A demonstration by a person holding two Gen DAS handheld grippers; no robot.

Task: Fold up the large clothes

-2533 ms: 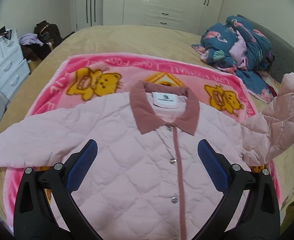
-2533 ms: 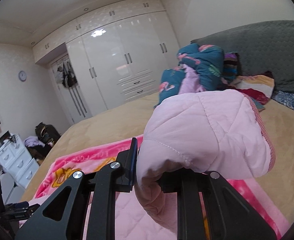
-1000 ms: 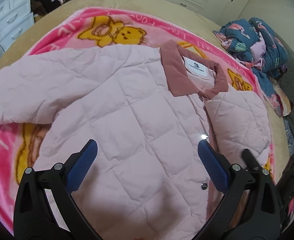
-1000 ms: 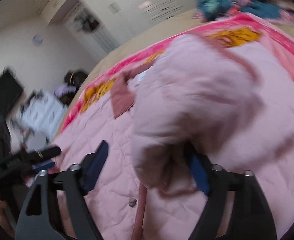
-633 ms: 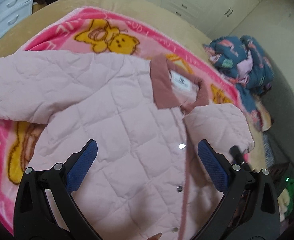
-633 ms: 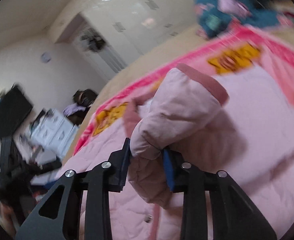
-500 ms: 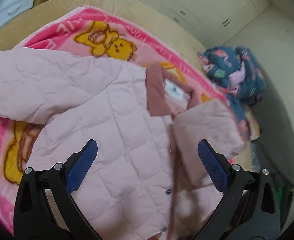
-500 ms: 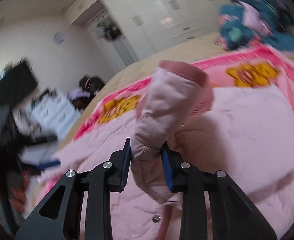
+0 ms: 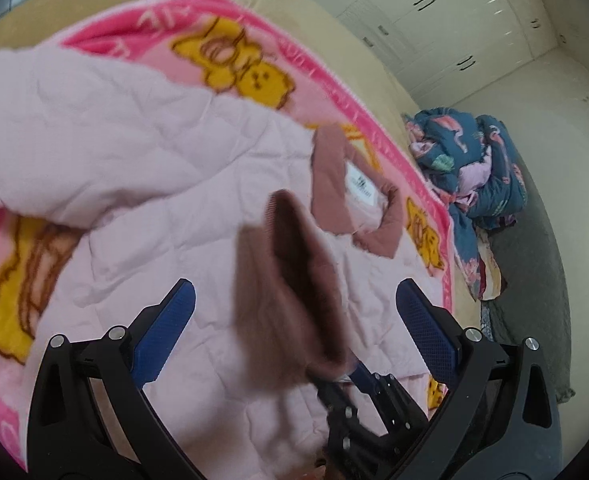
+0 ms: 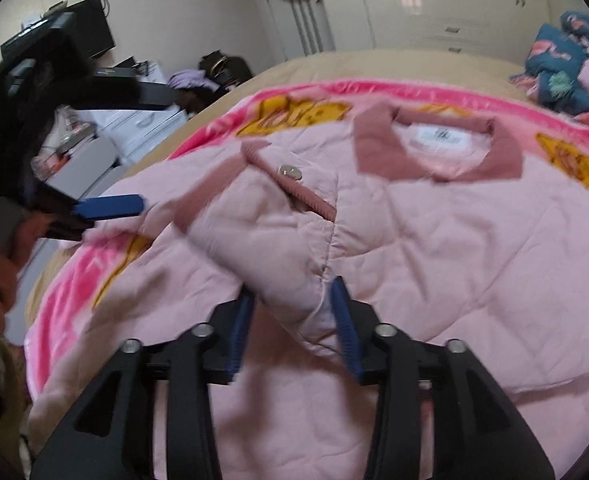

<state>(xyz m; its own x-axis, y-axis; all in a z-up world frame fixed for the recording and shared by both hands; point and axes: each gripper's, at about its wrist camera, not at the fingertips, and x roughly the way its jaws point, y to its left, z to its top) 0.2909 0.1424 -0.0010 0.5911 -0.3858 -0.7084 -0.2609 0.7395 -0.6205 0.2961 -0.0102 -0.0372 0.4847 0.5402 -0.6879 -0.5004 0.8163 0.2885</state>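
Sleeve fold in hand: the right tool (image 10: 292,322) grips the sleeve (image 10: 262,236) across the pink jacket (image 10: 454,240) on the bed's blanket (image 9: 314,64) — seemingly nearing release — the left tool (image 9: 294,320) gaping empty, the opposite sleeve next.

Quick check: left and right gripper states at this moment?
Left gripper: open, holding nothing.
Right gripper: shut on pink quilted jacket sleeve.

Pink quilted jacket (image 10: 434,240) lies front-up, one sleeve (image 10: 270,236) folded across its chest.
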